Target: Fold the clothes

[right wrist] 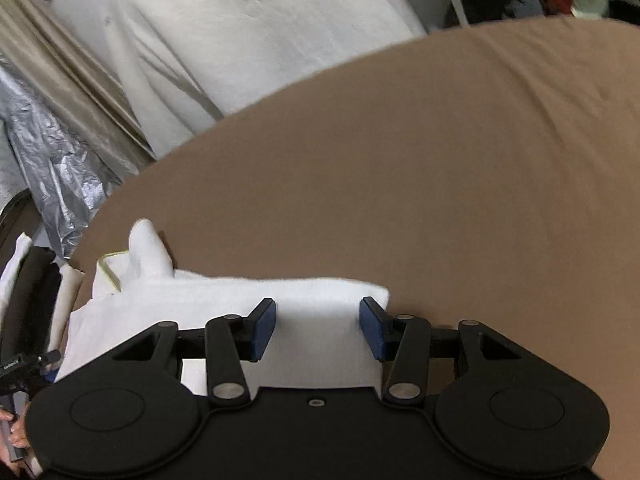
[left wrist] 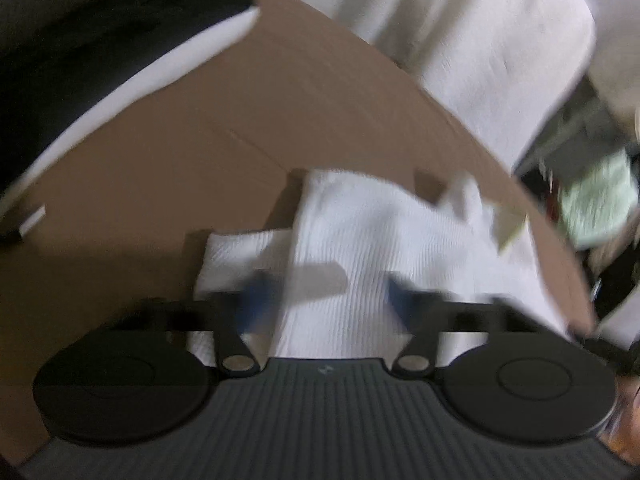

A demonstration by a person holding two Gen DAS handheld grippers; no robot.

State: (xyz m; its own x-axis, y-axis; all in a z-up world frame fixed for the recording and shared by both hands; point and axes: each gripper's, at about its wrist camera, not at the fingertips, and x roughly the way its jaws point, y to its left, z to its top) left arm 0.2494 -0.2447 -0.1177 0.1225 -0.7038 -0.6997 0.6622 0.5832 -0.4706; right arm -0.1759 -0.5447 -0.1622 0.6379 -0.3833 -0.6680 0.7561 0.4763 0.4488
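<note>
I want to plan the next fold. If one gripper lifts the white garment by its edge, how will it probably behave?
The white garment will probably sag and hang limp: it already lies in soft, rumpled layers on the brown surface. It looks light, being thin ribbed knit. The loose flap may unfold when lifted.

We can't make out any readable text in either view, honestly. There's a tiny pale mark moulded into the ribbed grey body of the left gripper (left wrist: 326, 292), but it's too blurred to read as a logo or a letter. At the left edge of the right wrist view there's a small black device (right wrist: 16, 366) with some light lettering on it, way too small for us to read.
</note>
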